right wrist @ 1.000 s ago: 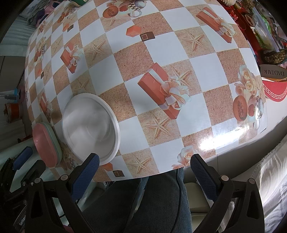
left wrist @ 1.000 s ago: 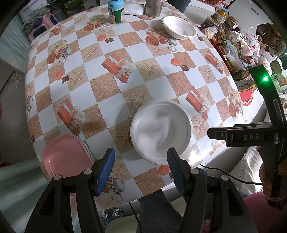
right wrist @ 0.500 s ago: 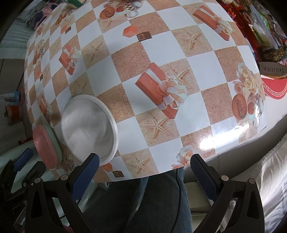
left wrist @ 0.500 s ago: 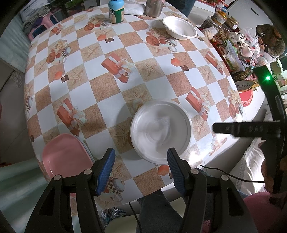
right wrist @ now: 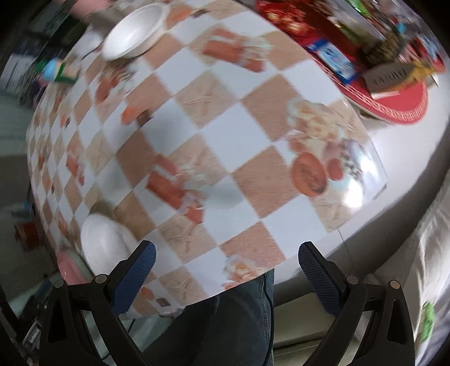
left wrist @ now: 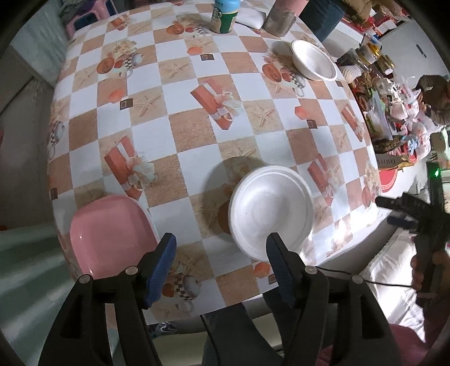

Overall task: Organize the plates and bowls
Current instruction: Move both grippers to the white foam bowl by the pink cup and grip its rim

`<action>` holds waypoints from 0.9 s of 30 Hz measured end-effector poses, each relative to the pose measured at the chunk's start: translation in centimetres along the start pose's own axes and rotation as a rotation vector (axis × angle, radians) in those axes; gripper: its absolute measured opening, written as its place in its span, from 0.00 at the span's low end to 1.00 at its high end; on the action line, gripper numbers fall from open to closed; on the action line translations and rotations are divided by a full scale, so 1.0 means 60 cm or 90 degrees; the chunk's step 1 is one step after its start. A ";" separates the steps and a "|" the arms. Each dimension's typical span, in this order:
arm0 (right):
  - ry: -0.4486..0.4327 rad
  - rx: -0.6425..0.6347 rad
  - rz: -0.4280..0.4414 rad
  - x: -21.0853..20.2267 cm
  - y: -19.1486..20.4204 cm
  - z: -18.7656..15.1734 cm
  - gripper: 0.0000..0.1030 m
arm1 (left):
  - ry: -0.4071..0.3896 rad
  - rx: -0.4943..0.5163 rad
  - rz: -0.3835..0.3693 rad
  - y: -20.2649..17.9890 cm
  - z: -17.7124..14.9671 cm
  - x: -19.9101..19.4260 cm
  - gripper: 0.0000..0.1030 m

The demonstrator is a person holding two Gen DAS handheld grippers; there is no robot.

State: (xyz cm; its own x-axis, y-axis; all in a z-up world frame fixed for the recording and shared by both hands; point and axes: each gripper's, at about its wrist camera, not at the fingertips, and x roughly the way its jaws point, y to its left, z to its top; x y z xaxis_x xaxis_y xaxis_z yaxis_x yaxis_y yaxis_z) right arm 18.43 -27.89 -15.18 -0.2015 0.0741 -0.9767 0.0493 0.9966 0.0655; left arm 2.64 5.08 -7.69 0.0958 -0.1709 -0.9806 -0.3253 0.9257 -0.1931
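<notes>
We see a white round foam plate [left wrist: 271, 207] lying flat near the front edge of the worktop [left wrist: 197, 126], which wears a glossy checked cloth of white and tan squares printed with gift boxes and starfish. Just to its left, at the front left corner, sits a pink rounded-square plastic plate [left wrist: 108, 232], apart from the white one, with what looks like a paler dish under it. Far across the worktop, well apart from both, a white foam bowl [left wrist: 313, 60] stands upright, and beyond it we make out a green-labelled bottle with a blue cap [left wrist: 225, 14] and a grey metal cup [left wrist: 281, 19]. Our left gripper [left wrist: 220, 263] hangs above the front edge pointing down, its jaws parting with nothing between them; its right blue pad [left wrist: 277, 267] overlaps the near rim of the white plate in view, though we cannot tell whether it touches. Our right gripper [right wrist: 223, 274] stands wide and empty over the front right part of the worktop in a blurred picture, where the white plate [right wrist: 102, 243] shows low on the left and the bowl [right wrist: 133, 31] at the top. A red round tray [right wrist: 393, 104] of packets sits at the right edge.
</notes>
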 end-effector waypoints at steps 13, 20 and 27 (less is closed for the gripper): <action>0.031 0.000 0.004 0.022 -0.009 0.001 0.99 | 0.007 0.007 -0.058 -0.097 0.069 0.008 0.69; 0.023 -0.027 0.000 0.014 -0.002 0.055 0.99 | -0.022 -0.006 -0.060 -0.173 0.168 0.016 0.69; -0.010 -0.070 0.003 -0.016 0.031 0.170 0.99 | -0.052 -0.057 -0.033 -0.205 0.296 0.052 0.69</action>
State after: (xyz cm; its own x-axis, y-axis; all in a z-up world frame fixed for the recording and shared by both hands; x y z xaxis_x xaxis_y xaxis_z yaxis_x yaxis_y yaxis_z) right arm 28.72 -26.47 -16.22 -0.1861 0.0787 -0.9794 -0.0578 0.9942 0.0908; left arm 23.68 -0.85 -7.81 0.1901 -0.1866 -0.9639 -0.3995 0.8821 -0.2496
